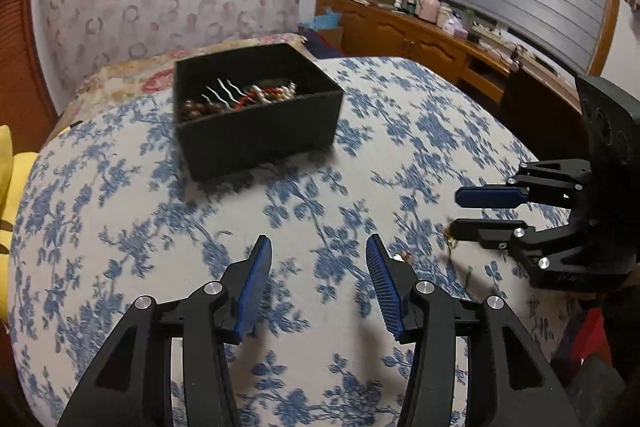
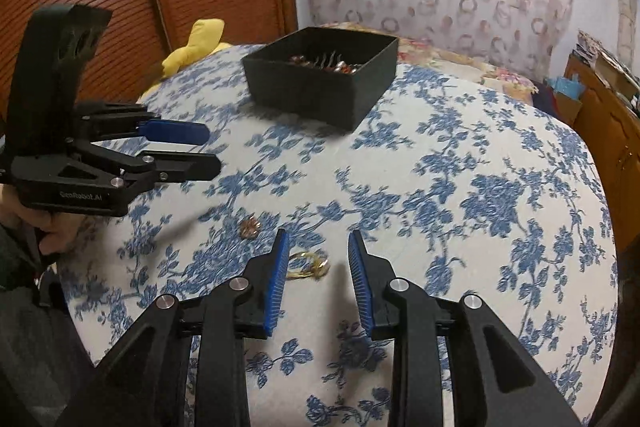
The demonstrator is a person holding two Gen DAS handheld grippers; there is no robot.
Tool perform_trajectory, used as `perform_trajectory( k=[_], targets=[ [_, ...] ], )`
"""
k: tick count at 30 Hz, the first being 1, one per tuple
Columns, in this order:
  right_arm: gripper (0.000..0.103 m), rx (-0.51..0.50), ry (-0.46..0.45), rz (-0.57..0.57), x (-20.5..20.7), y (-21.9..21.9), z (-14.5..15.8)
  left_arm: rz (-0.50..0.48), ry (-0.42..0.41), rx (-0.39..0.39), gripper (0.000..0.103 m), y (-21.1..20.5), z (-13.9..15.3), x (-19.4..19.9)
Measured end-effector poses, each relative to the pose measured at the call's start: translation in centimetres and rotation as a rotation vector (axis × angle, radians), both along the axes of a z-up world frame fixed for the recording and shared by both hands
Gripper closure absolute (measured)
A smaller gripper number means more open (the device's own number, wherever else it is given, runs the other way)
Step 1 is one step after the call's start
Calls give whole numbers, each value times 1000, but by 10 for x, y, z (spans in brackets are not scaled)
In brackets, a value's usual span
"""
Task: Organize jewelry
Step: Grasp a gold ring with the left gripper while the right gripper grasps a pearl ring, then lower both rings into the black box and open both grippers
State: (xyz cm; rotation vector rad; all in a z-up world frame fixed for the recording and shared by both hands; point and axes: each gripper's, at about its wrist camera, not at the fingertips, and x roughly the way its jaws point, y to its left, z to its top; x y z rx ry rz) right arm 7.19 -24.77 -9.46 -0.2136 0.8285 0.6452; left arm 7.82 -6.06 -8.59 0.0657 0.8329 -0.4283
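Note:
A black open box [image 1: 256,143] [image 2: 304,95] with beads and metal pieces in it stands at the far side of a blue-flowered tablecloth [image 1: 360,167] [image 2: 480,187]. Gold hoops [image 2: 308,265] lie on the cloth between the fingers of my right gripper [image 2: 318,234] [image 1: 455,213], which is open and low over them, with its pads off them. A small copper ring [image 2: 249,227] [image 1: 402,258] lies just left of them. My left gripper [image 1: 319,239] [image 2: 214,149] is open with nothing between its fingers; the copper ring sits beside its right finger.
A yellow soft toy [image 2: 200,39] [image 1: 6,163] lies at the cloth's far left edge. A cluttered wooden sideboard [image 1: 420,39] runs along the right under a shuttered window. A hand [image 2: 52,227] holds the left gripper's handle.

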Motion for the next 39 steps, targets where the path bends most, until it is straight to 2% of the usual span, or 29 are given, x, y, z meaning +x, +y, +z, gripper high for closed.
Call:
perform_trajectory(
  k=[8, 9, 10, 11, 12, 23, 27, 29, 31, 39],
  targets=[
    [70, -74, -1, 45, -7, 12, -10, -46, 22, 16, 56, -18, -8, -9],
    [75, -71, -2, 44, -7, 12, -10, -51, 25, 19, 56, -20, -9, -10],
    [85, -60, 3, 46, -6, 10, -10, -55, 27, 21, 56, -22, -10, -11],
    [87, -54, 3, 47, -5, 10, -9, -60, 31, 25, 56, -25, -11, -11],
    [99, -48, 2, 47, -4, 9, -8, -62, 33, 26, 56, -26, -12, -12],
    [100, -14, -35, 14, -2, -9, 2, -111, 34, 51, 57, -47, -16, -12],
    [100, -4, -42, -4, -1, -17, 6, -125, 22, 65, 69, -56, -18, -10],
    [100, -2, -44, -7, -1, -18, 7, -130, 17, 71, 81, -59, -18, -9],
    [100, -1, -47, -8, -2, -19, 8, -134, 15, 77, 88, -59, -18, -8],
    [100, 17, -80, -1, 7, -12, 23, -105, -4, 49, 89, -46, -7, -6]
  ],
)
